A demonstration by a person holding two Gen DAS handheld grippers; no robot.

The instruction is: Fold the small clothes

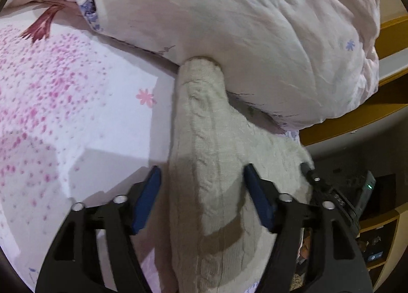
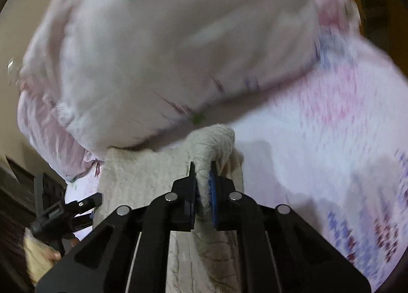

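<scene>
The right tool [image 2: 203, 175] is closed on a fold of the cream knitted garment [image 2: 142, 178]; the cloth is pinched between its two pads, and a rounded bunch of the knit rises just beyond the tips. In the same view the garment spreads to the left of the tool and runs down under it, out of the picture at the lower edge.

The left tool [image 1: 201, 175] stands with its blue pads [image 1: 146, 198] apart. The garment [image 1: 204, 155] passes between them, but the pads do not press on it; a gap shows on each side. From this view the garment is a long band. Its long axis goes from the lower edge of the picture, between the fingers, away from the camera, and its narrow rounded end points at the big pale duvet [image 1: 242, 27] and touches it. A wider part of the knit spreads to the right, toward the other tool, whose black tip [image 1: 309, 173] shows there.

The garment lies on a bed sheet [image 1: 51, 104] with pink dots and flowers. The duvet lies behind it on the bed.

The right view is blurred, so the sheet pattern there is hard to read. The lower end of the garment is cut off in both views.
</scene>
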